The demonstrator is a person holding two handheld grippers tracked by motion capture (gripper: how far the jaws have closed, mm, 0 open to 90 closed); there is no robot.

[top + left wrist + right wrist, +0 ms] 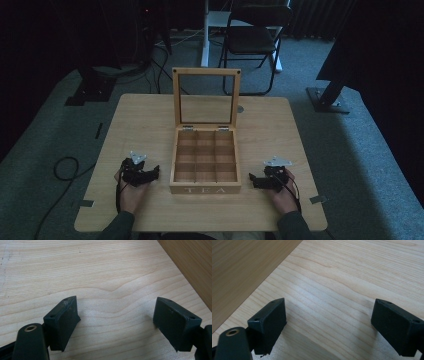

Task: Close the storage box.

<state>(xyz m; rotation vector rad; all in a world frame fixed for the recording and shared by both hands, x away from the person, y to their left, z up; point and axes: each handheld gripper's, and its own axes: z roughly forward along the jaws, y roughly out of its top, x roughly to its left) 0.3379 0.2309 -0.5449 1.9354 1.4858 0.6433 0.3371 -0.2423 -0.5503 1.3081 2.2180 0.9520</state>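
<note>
We see a wooden tea box (205, 165) at the middle of the tabletop (145, 117), its front wall close to the near edge and marked TEA. Its glass-paned lid (206, 97) stands upright on the hinges at the back, toward the far edge. Inside, the box is split into a grid of compartments; they look bare, though the light is dim.

Left gripper (154, 172) rests on the tabletop just left of the box, between it and the left edge, held by the left hand (131, 192). In the left gripper view (115, 322) its jaws stand wide apart with only bare wood grain between them, gripping nothing. The box's side wall (192, 267) shows at the upper right of that view, near but not touching.

Right gripper (252, 179) sits on the tabletop just right of the box, held by the right hand (284, 192). In the right gripper view (328, 320) the jaws are also spread wide, nothing between them. The box wall (242, 272) fills that view's upper left, apart from the jaws.

Both grippers point inward at the box, near the near edge. A dark chair (252, 40) stands on the floor beyond the far edge.
</note>
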